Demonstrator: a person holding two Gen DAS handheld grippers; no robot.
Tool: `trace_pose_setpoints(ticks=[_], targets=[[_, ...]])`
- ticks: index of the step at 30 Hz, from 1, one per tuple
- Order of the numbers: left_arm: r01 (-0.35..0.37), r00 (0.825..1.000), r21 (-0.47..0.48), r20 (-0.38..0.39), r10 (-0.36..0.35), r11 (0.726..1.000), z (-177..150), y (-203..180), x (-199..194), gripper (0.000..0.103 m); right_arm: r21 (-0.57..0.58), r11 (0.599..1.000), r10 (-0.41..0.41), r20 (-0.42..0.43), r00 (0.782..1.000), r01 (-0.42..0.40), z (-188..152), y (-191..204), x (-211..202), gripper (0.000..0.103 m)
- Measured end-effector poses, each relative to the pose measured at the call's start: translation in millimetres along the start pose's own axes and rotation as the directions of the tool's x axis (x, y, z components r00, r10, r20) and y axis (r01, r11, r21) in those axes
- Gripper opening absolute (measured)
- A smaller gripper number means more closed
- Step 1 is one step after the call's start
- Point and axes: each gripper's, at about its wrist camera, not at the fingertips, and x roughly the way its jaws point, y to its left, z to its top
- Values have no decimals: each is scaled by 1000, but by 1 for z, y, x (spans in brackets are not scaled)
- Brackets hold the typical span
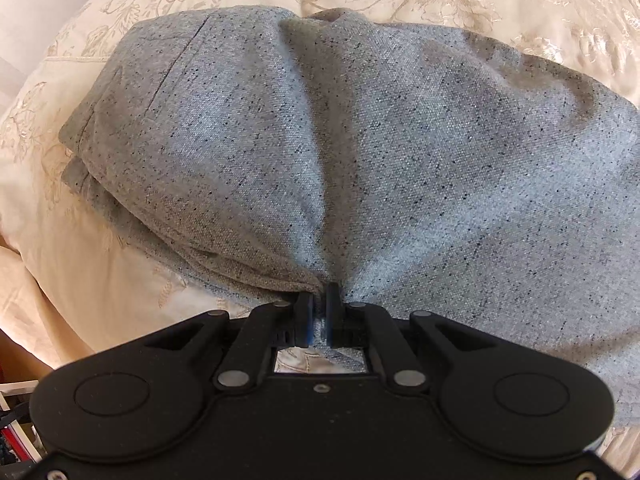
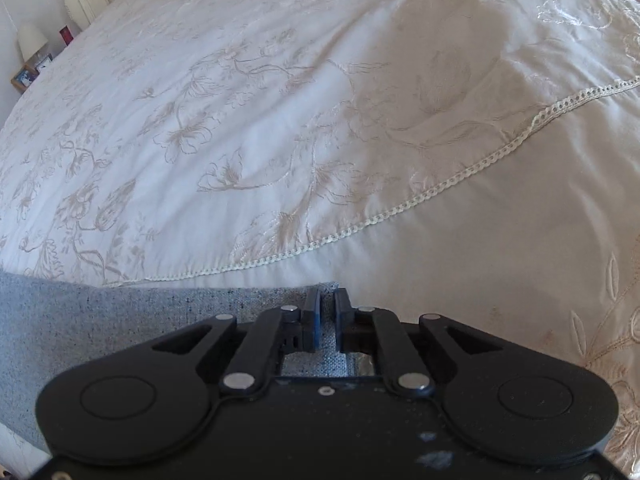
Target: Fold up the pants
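Both grippers pinch the pants' near edge

Left gripper (image 1: 319,300) and right gripper (image 2: 328,304) jaws narrow on grey pants (image 1: 360,140); cloth stretches ahead across the bed (image 2: 240,120).

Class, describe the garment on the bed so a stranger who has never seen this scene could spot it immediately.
Start from the wide cream bedspread embroidered with pale flowers. On it lie the pants, gripped by the left gripper and right gripper. They alone are blue-grey cloth flecked with dark specks.
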Motion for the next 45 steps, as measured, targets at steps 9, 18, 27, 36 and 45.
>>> trace_pose_setpoints(ticks=[9, 18, 27, 36, 45], targets=[[81, 996, -54, 36, -79, 995, -20, 29, -5, 9, -69, 997, 23, 37, 999, -21, -40, 37, -38, 15], [233, 957, 39, 171, -236, 972, -14, 83, -66, 16, 21, 996, -91, -20, 996, 92, -67, 51, -48, 17], [186, 962, -60, 213, -169, 981, 80, 133, -33, 16, -4, 989, 145, 55, 988, -145, -43, 194, -71, 17], [138, 989, -46, -54, -140, 989, 21, 168, 32, 18, -122, 948, 293, -29, 956, -295, -59, 360, -64, 17], [178, 973, 151, 121, -197, 972, 47, 161, -46, 13, -242, 914, 335, -5, 942, -326, -15, 477, -27, 18]])
